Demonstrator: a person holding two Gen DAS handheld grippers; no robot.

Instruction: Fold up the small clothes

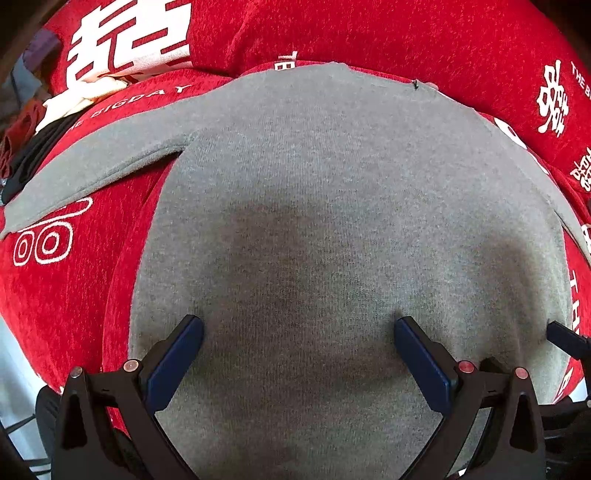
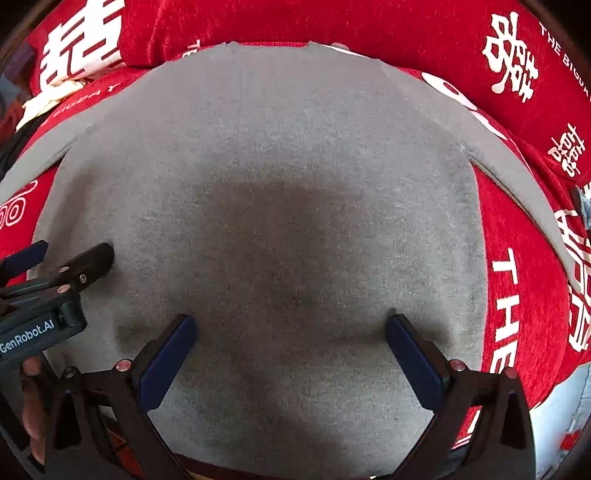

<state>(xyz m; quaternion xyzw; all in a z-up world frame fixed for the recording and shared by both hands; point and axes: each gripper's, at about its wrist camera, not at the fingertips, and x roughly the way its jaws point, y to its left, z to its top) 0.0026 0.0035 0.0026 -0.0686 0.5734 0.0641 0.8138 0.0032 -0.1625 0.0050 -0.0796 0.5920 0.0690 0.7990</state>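
While spread flat, grey top [image 1: 332, 184] lies smooth.

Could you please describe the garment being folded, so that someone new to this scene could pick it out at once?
Start from the red cloth printed with white characters that covers the whole surface. Spread flat across its middle, under both open grippers, lies the grey knit top with sleeves angled outward. It is the only plain grey piece; the other clothes are heaped at the far left edge.

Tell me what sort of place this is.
Probably a home, likely a bed or sofa: a grey top lies spread on a soft red cover printed with white characters, and a pile of other clothes waits at the far left edge. Little else shows.
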